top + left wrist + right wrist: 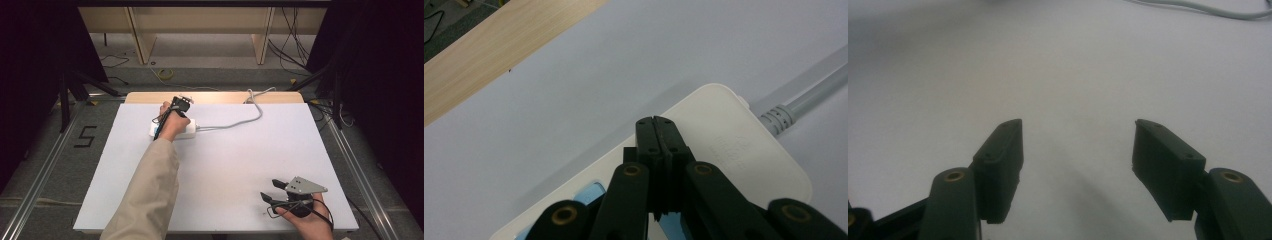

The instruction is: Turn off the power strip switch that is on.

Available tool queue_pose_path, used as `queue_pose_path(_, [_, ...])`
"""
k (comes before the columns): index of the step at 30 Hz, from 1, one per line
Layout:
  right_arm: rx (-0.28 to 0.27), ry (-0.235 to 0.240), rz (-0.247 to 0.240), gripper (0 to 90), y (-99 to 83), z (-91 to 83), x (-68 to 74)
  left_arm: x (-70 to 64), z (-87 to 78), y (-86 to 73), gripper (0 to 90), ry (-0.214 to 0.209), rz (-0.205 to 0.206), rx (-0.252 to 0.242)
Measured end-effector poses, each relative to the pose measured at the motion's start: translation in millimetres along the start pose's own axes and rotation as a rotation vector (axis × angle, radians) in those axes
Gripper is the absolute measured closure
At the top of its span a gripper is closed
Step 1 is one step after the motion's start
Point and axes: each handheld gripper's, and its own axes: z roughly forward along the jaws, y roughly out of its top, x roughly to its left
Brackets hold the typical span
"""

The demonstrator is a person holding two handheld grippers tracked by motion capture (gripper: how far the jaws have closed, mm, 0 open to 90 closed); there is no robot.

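A white power strip (189, 132) (734, 150) lies at the far left of the white table top (225, 170), and its grey cable (240, 120) (809, 95) runs right and back off the far edge. My left gripper (179, 116) (655, 122) stands steeply over the strip, jaws shut together, with their tips on or just above its white top near the cable end. Pale blue socket parts (591, 192) show beside the jaws. My right gripper (268, 189) (1078, 145) rests low at the near right, open, with bare table between its jaws.
A strip of bare wood (215, 97) (499, 45) edges the table's far side. The grey cable (1198, 7) crosses far ahead of the right gripper. Metal rails flank the table. Loose wires and wooden frame legs (140, 45) stand on the floor behind.
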Motion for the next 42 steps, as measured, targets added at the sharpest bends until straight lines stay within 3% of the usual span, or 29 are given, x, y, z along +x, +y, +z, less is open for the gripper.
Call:
queue_pose_path(15, [0.001,-0.001,0.002,38.2,0.1,-0.7,-0.1,-0.5,-0.5,-0.5,89.8,0.004,-0.003,-0.005])
queue_pose_path(18, [0.000,-0.002,0.002,38.2,0.1,-1.0,-0.2,0.9,-0.8,-2.1,89.7,0.019,0.017,0.013])
queue_pose_path(20, [-0.001,-0.002,0.001,38.2,0.2,-1.1,-0.1,2.7,-1.3,-4.2,89.8,0.008,-0.003,0.000])
queue_pose_path(24, [0.001,0.000,-0.001,38.2,0.3,-0.5,0.1,3.3,-3.9,-5.9,89.7,0.013,0.003,-0.039])
queue_pose_path(26, [0.001,0.000,0.000,38.2,0.5,-0.2,0.3,5.2,-5.8,-6.4,89.7,-0.051,-0.032,-0.052])
queue_pose_path(28, [0.001,-0.001,0.002,38.2,0.8,0.1,0.5,6.5,-7.9,-7.0,89.7,-0.036,-0.025,-0.057])
queue_pose_path(34, [0.003,0.001,0.001,38.2,0.6,0.6,0.3,8.9,-23.9,-4.7,89.7,-0.049,-0.039,-0.123])
queue_pose_path(42, [0.006,-0.002,0.000,38.2,1.0,0.3,0.7,11.3,-40.6,-11.0,89.5,-0.050,-0.031,-0.126])
